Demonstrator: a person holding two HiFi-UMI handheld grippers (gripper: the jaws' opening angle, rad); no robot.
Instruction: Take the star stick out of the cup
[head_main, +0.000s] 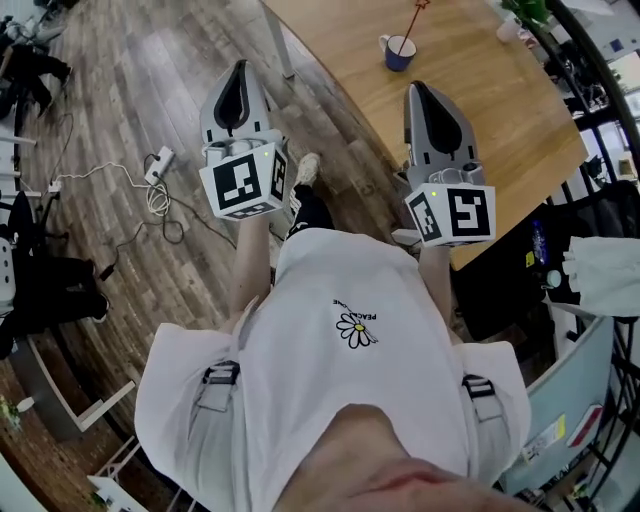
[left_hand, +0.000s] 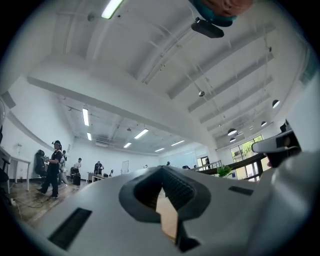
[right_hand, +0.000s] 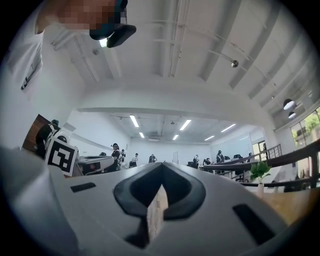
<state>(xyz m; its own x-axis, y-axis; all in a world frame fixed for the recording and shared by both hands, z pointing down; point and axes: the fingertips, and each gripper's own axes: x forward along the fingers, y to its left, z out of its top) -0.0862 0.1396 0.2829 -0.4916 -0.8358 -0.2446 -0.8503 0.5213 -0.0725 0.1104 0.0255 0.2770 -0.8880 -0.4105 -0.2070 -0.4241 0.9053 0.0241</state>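
Observation:
A blue cup (head_main: 398, 51) with a white inside stands on the wooden table (head_main: 500, 110) at the far side. A thin red star stick (head_main: 413, 20) leans out of it up and to the right. My right gripper (head_main: 421, 89) is held over the table's near part, a short way in front of the cup, jaws shut and empty. My left gripper (head_main: 238, 66) hangs over the floor left of the table, also shut with nothing in it. Both gripper views point up at the ceiling; the cup and the stick are not visible in them, and the closed jaws meet in the left gripper (left_hand: 161, 169) and the right gripper (right_hand: 161, 165).
A power strip with white cables (head_main: 160, 166) lies on the wood floor at left. A table leg (head_main: 281, 45) stands near the left gripper. Dark bags (head_main: 515, 275) sit right of the table. A potted plant (right_hand: 260, 172) and distant people (left_hand: 54, 167) show in the gripper views.

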